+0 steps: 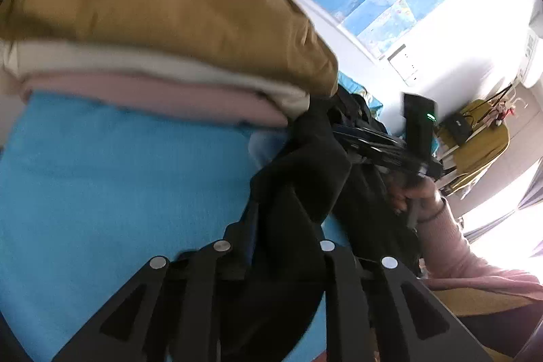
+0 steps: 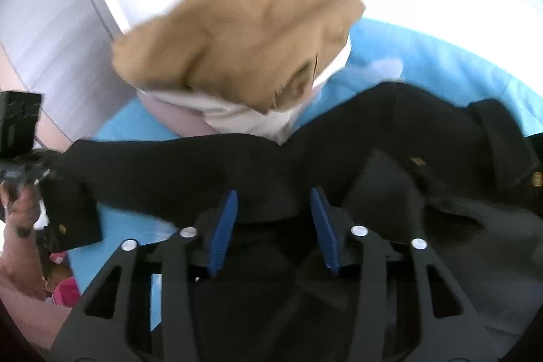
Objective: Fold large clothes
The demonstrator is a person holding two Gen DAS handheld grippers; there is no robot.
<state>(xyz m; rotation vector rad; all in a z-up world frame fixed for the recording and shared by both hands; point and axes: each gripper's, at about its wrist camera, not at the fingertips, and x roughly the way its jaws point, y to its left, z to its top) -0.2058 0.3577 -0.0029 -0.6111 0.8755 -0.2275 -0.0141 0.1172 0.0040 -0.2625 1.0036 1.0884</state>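
One black coat (image 2: pixel 390 131) is taking up most of the blue sheet (image 1: pixel 101 192), lying crumpled just in front of the stack (image 1: pixel 152 22) of folded mustard, white and pink clothes and reaching right up to the stack's front edge. By my reading the fold is only beginning: the coat is being pulled out and straightened, and no clean crease is showing yet. One sleeve is stretching taut along the stack's front, while the body is bunching in loose heaps to the stack's other side, collar turned over. The left gripper (image 1: pixel 281 226) is pinching nearly closed on a gather of the black cloth, in front of the stack, with fabric swallowing its fingertips. The right gripper (image 2: pixel 273 202) is hovering partly open over the coat's middle, its blue pads (image 2: pixel 224 226) standing apart with cloth under and between them but not pressing on it. The next move is probably calling for the right gripper to be closing on an edge, then both drawing the coat flat away from the stack so it is not dragging the folded pile. The cuff (image 2: pixel 73 223) is hanging square, and small gold buttons (image 2: pixel 537 179) are glinting on the heavy, limp cloth.
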